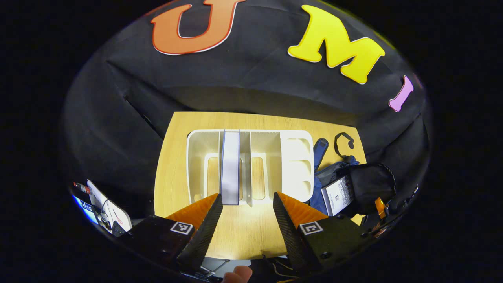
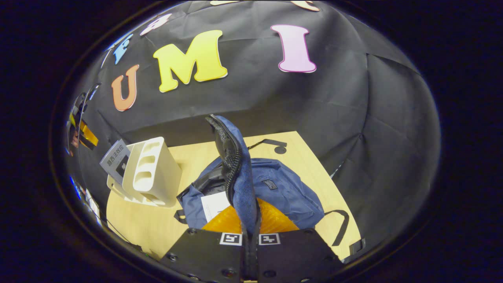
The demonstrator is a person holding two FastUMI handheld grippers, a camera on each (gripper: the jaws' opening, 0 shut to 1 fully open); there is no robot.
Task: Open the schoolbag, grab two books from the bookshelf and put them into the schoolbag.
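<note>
While my right claw (image 2: pixel 250 220) pinches the schoolbag (image 2: pixel 275 188) strap up, my left claw (image 1: pixel 247 216) gapes wide, book (image 1: pixel 230 167) upright dead ahead, spine toward me, nearer its left finger.

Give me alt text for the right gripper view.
The right hand-held gripper is shut on a strap of the open blue schoolbag, lifting it. A white bookshelf with a book stands on the wooden table.

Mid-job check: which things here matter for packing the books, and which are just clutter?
Job:
schoolbag, its strap pinched in the right hand-held gripper
bookshelf
upright book
book in the bag
open left hand-held gripper

Clutter:
cables at table edge
</note>
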